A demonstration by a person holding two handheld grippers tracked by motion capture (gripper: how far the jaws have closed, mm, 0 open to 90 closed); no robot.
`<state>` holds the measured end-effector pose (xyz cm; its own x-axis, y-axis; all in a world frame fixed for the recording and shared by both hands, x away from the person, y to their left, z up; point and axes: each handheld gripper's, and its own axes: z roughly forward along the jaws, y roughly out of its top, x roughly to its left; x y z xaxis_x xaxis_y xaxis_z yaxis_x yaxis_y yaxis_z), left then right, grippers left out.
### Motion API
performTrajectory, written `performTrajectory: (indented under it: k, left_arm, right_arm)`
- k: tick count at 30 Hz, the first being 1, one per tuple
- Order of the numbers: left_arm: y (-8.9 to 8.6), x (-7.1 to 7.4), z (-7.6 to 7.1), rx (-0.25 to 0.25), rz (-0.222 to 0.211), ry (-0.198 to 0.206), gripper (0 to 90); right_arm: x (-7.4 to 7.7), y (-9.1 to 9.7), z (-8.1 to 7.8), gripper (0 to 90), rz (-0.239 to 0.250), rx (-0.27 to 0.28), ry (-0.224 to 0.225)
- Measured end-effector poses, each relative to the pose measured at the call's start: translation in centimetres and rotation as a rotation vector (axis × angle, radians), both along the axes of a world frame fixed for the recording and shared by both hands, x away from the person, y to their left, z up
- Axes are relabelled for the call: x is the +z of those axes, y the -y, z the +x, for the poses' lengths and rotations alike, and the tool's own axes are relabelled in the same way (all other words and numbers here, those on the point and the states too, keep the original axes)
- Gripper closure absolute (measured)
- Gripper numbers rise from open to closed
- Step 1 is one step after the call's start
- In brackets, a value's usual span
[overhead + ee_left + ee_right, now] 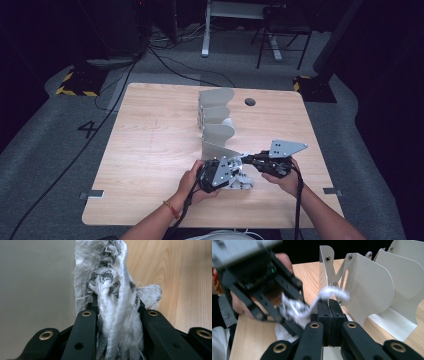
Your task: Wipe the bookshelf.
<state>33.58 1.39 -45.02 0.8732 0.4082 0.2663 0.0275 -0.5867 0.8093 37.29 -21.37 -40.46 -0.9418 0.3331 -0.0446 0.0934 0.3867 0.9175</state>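
High view: both grippers, left (235, 167) and right (248, 159), clamp one frayed cloth (240, 177) beside a rack (216, 122); one white item sits in a slot.

Surface (150, 150): light wood, round cable hole (250, 102) near far edge.
Rack (217, 125): pale grey curved dividers, upright in a row mid-surface.
Floor (45, 150): grey carpet, black cables trailing.
Chair (282, 30): dark, beyond the surface.

The high view looks down and forward over the whole table (150, 150), while each gripper view sits close behind its own jaws, both sharing the frayed cloth (112, 290) and white divider rack (372, 285).
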Motion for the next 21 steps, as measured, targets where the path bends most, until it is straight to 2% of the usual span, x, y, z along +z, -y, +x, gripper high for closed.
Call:
performTrajectory:
  k: [1,5,7,9,12,14,15,17,18,19,21]
  left_arm:
    - [0.1,-0.4,0.1,0.001,0.011,-0.004,73.8]
    - [-0.2,-2.0,0.6,0.008,0.062,-0.059,74.1]
    - [-0.8,-2.5,0.9,0.023,0.090,-0.086,74.3]
    - [-1.7,-2.8,1.2,0.059,0.116,-0.110,74.3]
    - [-3.5,-2.8,1.6,0.104,0.124,-0.123,74.4]
    - [-4.5,-2.5,1.8,0.141,0.138,-0.111,74.5]
    - [-4.9,-2.4,1.9,0.157,0.138,-0.112,74.5]
    - [-6.3,-2.2,2.2,0.196,0.096,-0.137,74.4]
    - [-6.8,-2.1,2.3,0.205,0.093,-0.135,74.4]
    - [-7.0,-2.0,2.3,0.215,0.090,-0.134,74.4]
    - [-7.0,-1.9,2.3,0.218,0.052,-0.145,74.4]
  right_arm:
    - [0.0,0.0,0.0,90.0,0.000,0.000,0.001]
    - [0.0,0.0,0.0,90.0,-0.005,0.001,0.005]
    - [0.0,0.0,0.0,90.0,-0.003,0.001,0.004]
    - [0.0,0.0,0.0,90.0,-0.005,0.004,0.004]
    - [0.0,0.0,0.0,90.0,-0.005,0.004,0.001]
    - [0.0,0.0,0.1,90.0,-0.006,0.001,0.000]
    - [0.0,0.1,0.1,90.0,-0.006,-0.002,0.001]
    - [0.0,0.1,0.1,90.0,-0.006,-0.002,-0.002]
    - [0.0,0.1,0.1,90.0,-0.005,-0.001,-0.003]
    - [0.0,0.1,0.2,90.0,-0.005,-0.001,-0.003]
    - [0.0,0.0,0.1,90.0,-0.006,-0.002,-0.002]
